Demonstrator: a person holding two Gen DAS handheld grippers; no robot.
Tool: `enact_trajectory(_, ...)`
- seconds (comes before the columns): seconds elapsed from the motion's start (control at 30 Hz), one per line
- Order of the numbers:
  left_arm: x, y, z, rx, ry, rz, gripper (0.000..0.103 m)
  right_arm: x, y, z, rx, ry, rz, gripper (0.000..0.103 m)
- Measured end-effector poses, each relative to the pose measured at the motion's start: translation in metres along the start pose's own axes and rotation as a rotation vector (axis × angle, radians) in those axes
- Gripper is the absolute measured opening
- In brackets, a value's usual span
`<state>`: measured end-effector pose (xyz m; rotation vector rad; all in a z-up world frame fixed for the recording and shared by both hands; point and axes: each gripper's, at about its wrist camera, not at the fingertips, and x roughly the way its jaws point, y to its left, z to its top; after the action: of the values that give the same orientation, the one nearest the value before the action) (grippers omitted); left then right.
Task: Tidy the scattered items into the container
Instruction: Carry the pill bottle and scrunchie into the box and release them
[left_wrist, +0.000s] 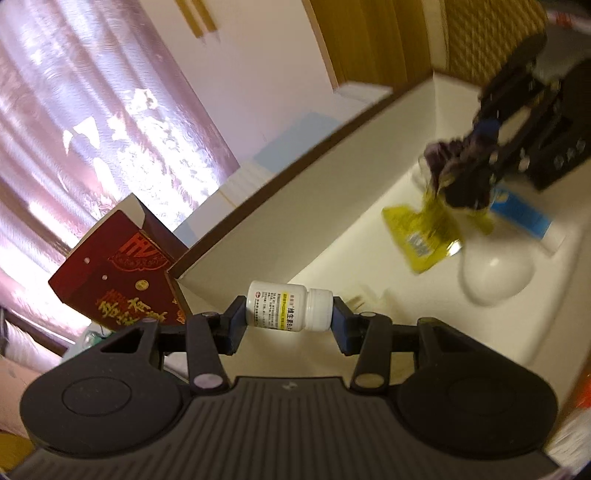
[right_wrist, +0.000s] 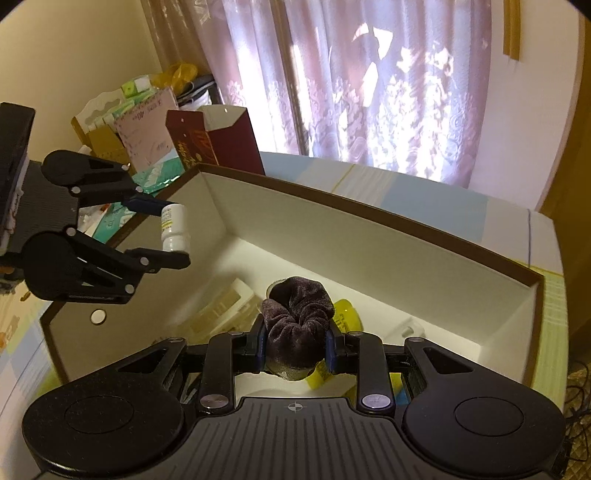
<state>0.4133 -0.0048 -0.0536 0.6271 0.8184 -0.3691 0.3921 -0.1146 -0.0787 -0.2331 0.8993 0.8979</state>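
Note:
My left gripper (left_wrist: 290, 314) is shut on a small white pill bottle (left_wrist: 288, 308), held sideways over the near corner of a white box with a brown rim (left_wrist: 280, 192). In the right wrist view that bottle (right_wrist: 174, 232) hangs between the left gripper's fingers (right_wrist: 173, 230) just above the box's left wall. My right gripper (right_wrist: 297, 345) is shut on a dark velvet scrunchie (right_wrist: 297, 314), low inside the box (right_wrist: 369, 210). Seen from the left wrist, the right gripper (left_wrist: 476, 166) and scrunchie (left_wrist: 448, 158) are blurred.
Inside the box lie a yellow packet (left_wrist: 424, 232), a blue and white tube (left_wrist: 524, 218), a white rounded object (left_wrist: 495, 277) and a beige carton (right_wrist: 221, 314). A dark red gift box (right_wrist: 218, 144) stands behind the box. Clutter of packets (right_wrist: 140, 122) fills the far left.

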Motion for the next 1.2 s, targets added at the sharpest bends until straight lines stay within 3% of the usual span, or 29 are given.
enact_trajectory(0.33,0.038,-0.009,0.004,0.197,0.066,-0.009,0.043,0.023,-0.018,0.006,0.004,0.034,-0.002,0.032)
enact_trajectory(0.6,0.053,-0.009,0.001,0.218,0.091,-0.023,0.044,0.032,-0.028,0.010,0.017,0.037,-0.005,0.032)
enact_trajectory(0.97,0.036,0.006,0.007,0.128,0.063,-0.024,0.052,0.033,-0.025,0.011,0.012,0.038,0.002,0.032)
enact_trajectory(1.07,0.025,0.016,0.010,0.044,0.047,-0.031,0.056,0.034,-0.024,0.011,0.008,0.040,0.005,0.032)
enact_trajectory(1.2,0.005,0.036,0.009,-0.148,0.008,-0.060,0.059,0.036,-0.021,0.011,-0.003,0.042,0.006,0.032)
